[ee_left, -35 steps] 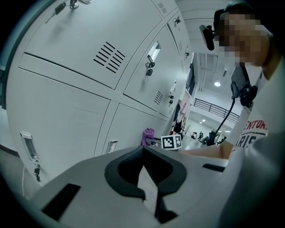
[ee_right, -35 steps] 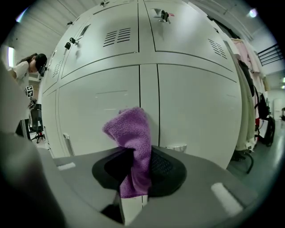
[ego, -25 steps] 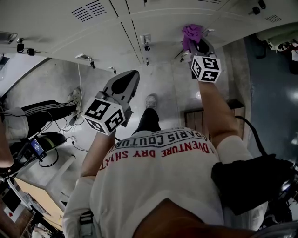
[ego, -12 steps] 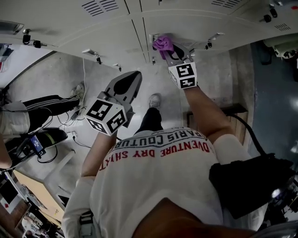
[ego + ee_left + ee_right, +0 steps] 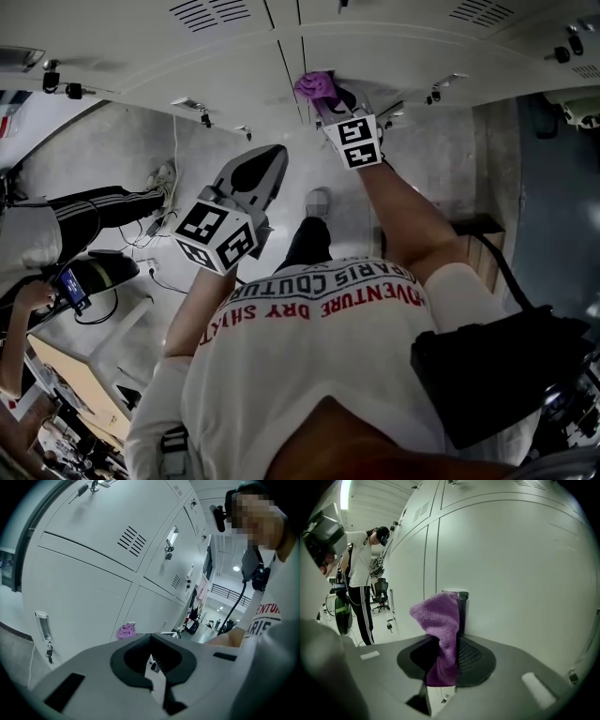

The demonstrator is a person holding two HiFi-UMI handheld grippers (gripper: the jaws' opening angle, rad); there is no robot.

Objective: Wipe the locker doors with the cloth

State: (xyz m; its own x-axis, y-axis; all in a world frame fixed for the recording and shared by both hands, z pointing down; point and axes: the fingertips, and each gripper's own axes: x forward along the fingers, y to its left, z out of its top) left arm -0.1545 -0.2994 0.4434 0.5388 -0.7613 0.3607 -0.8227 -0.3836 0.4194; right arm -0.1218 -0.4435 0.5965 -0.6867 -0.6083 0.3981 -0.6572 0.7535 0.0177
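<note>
Right gripper (image 5: 330, 101) is up at the lockers with its jaws clamped on the purple cloth (image 5: 440, 630); the cloth sticks out past the tips in a bunched wad, and the wad sits against the pale locker door (image 5: 511, 573), right by a small metal fitting (image 5: 460, 594) and close to the seam between two doors; can't quite tell how hard it's pressing. My left gripper (image 5: 157, 667) hangs lower and off to the side, well clear of the doors; jaws pulled together with nothing in them. From the left gripper view the cloth is just a purple blob against the door.
</note>
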